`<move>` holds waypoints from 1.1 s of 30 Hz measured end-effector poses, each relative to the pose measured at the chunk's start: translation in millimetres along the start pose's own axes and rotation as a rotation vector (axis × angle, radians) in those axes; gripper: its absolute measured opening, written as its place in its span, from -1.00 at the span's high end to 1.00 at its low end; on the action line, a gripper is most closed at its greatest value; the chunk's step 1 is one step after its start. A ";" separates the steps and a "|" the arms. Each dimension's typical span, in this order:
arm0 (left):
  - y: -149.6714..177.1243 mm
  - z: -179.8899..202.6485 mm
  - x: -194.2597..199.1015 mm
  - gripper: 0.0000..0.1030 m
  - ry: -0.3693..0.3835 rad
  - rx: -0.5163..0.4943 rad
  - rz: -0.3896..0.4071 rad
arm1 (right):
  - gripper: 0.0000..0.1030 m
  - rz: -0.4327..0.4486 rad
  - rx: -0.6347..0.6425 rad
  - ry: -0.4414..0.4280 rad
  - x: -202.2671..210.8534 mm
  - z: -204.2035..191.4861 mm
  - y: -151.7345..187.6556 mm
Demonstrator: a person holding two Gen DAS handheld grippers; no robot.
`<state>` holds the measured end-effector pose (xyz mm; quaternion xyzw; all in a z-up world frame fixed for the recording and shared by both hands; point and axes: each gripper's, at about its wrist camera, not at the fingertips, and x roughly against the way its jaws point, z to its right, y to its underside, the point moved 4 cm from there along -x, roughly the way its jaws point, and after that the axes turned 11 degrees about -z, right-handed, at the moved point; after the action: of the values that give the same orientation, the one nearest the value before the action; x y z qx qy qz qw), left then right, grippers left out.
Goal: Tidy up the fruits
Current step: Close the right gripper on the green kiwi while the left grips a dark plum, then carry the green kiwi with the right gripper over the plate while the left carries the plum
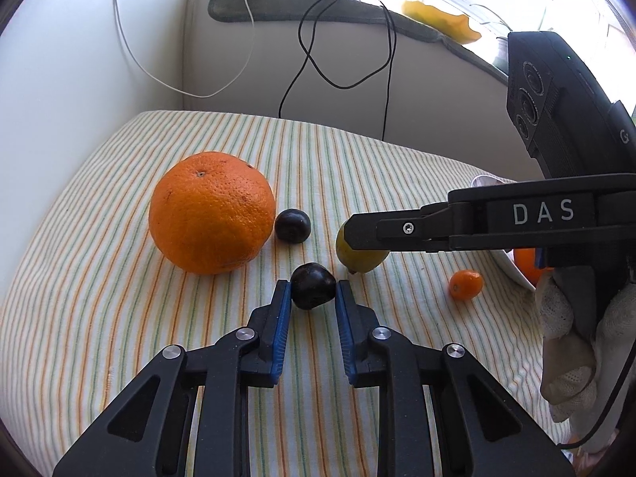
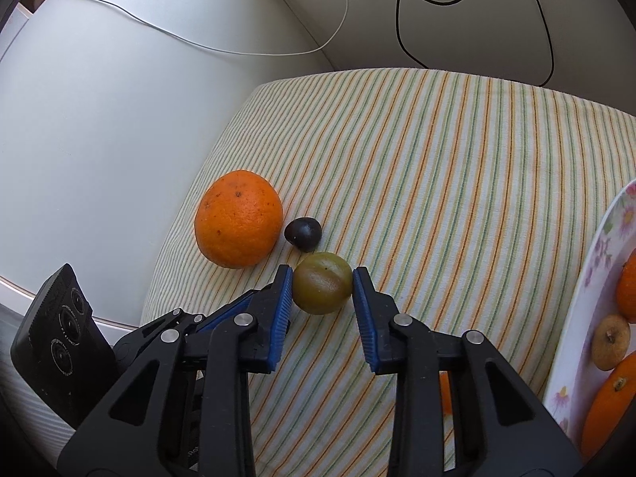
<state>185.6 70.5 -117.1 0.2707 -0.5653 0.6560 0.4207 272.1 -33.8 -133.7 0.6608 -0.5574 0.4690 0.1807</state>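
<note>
Two handheld grippers are working over a striped cloth covering a table. From the left wrist view, the left gripper is sitting low on the cloth with its blue pads flanking a small dark fruit; both pads are at the fruit's sides, though whether they are pressing it or just short of it cannot be told. A large orange is lying to the far left, with a second dark fruit just beside it on its right. From the right wrist view, the right gripper is bracketing a greenish-yellow round fruit that is resting on the cloth, its jaws parted, the left pad touching and the right pad just beside the skin. A tiny orange fruit is lying farther right, near a flowered plate already holding oranges. A gloved hand is gripping the right tool's handle.
</note>
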 end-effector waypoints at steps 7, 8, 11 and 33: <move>6.8 11.2 15.3 0.59 0.011 -0.012 0.020 | 0.37 0.034 0.006 -0.007 27.3 4.3 11.8; 7.2 13.5 17.2 0.59 0.014 -0.014 0.023 | 0.37 0.039 0.005 -0.009 31.6 5.2 13.6; 8.5 21.9 22.0 0.59 0.024 -0.024 0.031 | 0.37 0.057 0.000 -0.012 44.7 10.4 20.1; -15.4 113.5 10.6 0.59 0.103 -0.142 0.035 | 0.37 0.206 -0.107 0.018 133.6 83.4 42.4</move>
<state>179.8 -36.8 -76.0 0.1961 -0.5926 0.6345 0.4558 260.4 -186.3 -77.3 0.5853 -0.6449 0.4607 0.1714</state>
